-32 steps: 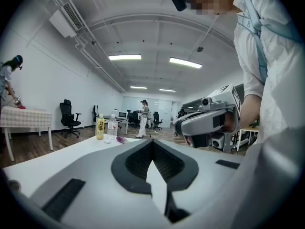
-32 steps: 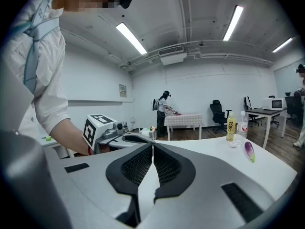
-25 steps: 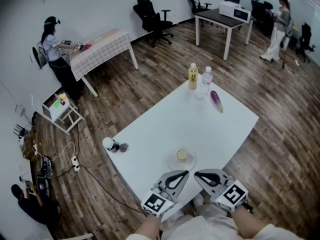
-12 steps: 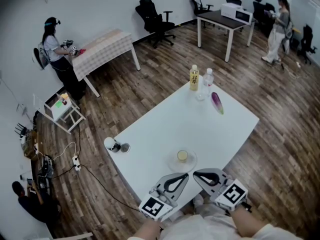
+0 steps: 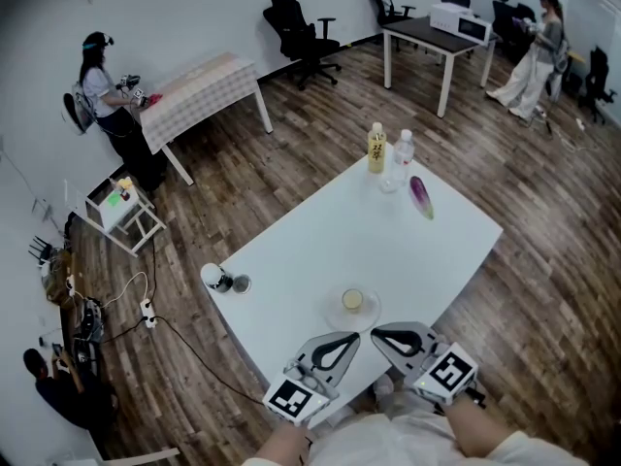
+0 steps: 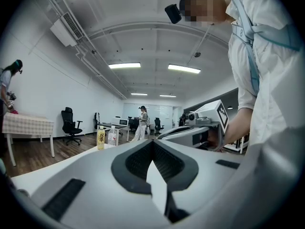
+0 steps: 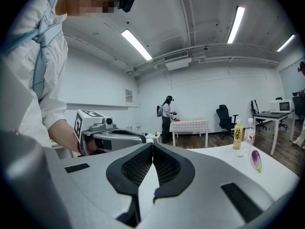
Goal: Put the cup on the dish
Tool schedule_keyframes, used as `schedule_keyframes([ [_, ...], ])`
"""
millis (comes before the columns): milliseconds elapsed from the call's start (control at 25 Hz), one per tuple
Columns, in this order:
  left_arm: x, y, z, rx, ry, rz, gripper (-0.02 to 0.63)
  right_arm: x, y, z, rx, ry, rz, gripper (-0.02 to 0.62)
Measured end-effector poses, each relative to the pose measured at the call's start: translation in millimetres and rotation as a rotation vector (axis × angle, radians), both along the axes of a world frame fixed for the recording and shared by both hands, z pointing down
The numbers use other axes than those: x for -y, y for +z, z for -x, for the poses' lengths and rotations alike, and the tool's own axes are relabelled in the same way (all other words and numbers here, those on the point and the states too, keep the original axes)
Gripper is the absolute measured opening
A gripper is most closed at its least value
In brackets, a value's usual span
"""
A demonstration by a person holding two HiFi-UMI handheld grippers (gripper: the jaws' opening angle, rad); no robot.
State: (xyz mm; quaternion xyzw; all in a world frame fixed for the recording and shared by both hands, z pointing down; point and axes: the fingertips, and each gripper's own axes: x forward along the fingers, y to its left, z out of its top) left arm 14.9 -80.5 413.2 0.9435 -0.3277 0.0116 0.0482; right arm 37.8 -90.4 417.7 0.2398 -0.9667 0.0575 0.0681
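While the left corner of the counter (image 5: 369, 241) carries only a small white round thing (image 5: 211, 276) with two dark bits (image 5: 233, 284) beside it, whose contents I cannot make out, the real business lies at the near edge. The left gripper (image 5: 351, 339) hovers there with its jaws pressed together on nothing; its own view shows the pads meeting with only air ahead. Just beyond it the cup (image 5: 352, 300) stands upright on the dish (image 5: 335, 318), roughly centred, and holds what looks like a pale yellow liquid; the dish bears nothing else. The right gripper (image 5: 380, 336) hangs alongside, likewise closed and empty. Judged from this, the placing looks already done, so the best course is probably to keep both grippers clear of the dish rim. If the cup does need re-seating, the jaws should be parted before the approach, the cup taken around its wall and kept level so nothing spills. At the far end stand a yellow-labelled bottle (image 5: 375, 149) of amber drink and a clear bottle (image 5: 402, 156), with a purple vegetable (image 5: 420, 198) lying to their right.
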Motion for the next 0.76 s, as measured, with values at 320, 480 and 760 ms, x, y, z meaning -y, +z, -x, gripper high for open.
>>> schedule_keyframes([
  [320, 1.7, -0.9, -2.8, 0.002, -0.007, 0.003, 0.000, 3.1, -1.8, -4.1, 0.004, -0.003, -0.002, 0.032],
  [480, 2.4, -2.3, -3.4, 0.001, -0.010, -0.003, 0.000, 3.2, -1.8, -5.6, 0.005, -0.005, -0.001, 0.032],
  [760, 7.1, -2.1, -2.4, -0.002, -0.012, -0.003, 0.000, 6.6, -1.6, -3.9, 0.006, -0.013, -0.005, 0.032],
])
